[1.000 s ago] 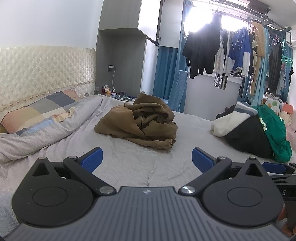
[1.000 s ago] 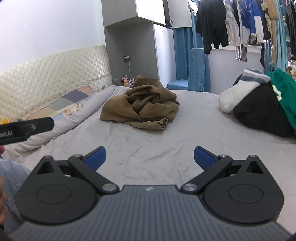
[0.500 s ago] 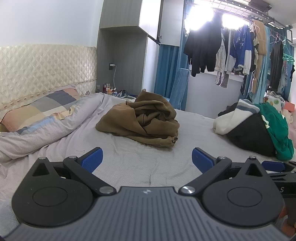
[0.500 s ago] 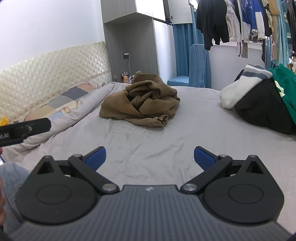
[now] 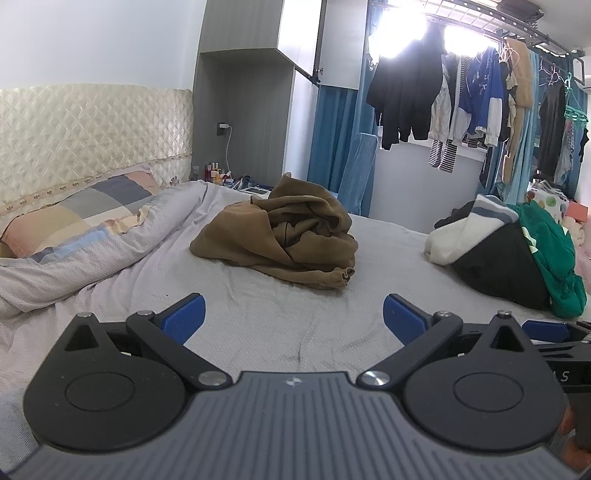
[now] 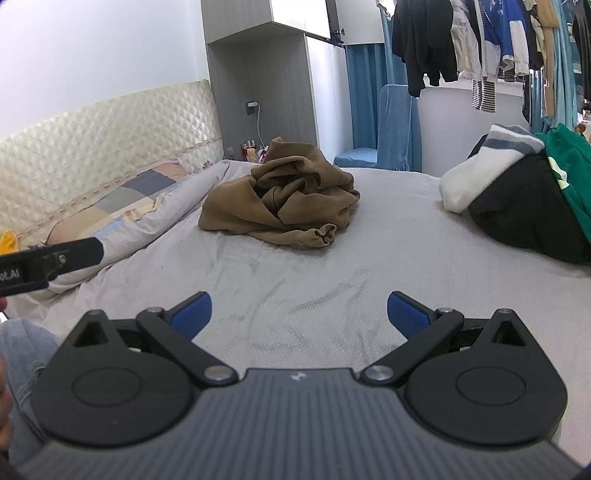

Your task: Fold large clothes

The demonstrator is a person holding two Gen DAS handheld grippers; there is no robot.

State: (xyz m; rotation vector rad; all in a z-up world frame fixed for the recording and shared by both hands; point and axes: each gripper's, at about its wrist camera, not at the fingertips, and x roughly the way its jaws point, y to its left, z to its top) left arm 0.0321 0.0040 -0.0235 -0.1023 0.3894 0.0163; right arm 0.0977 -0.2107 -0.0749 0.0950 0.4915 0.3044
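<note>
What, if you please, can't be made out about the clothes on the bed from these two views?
- Brown garment: crumpled in both views, so its type, sleeves and collar stay hidden in its own folds.
- Clothes pile: cut off by the right wrist view's right edge; the black piece hides what lies beneath.
- Small bottles by the headboard: too small to read in the left wrist view.

Daylight from window (image 5: pixel 413 33) behind hanging clothes (image 5: pixel 461 103), blown out in left view. Room evenly lit, soft shadows on bed (image 5: pixel 288 314). Strong fisheye bending at edges. Focus sharp, slight softness at frame bottom.
</note>
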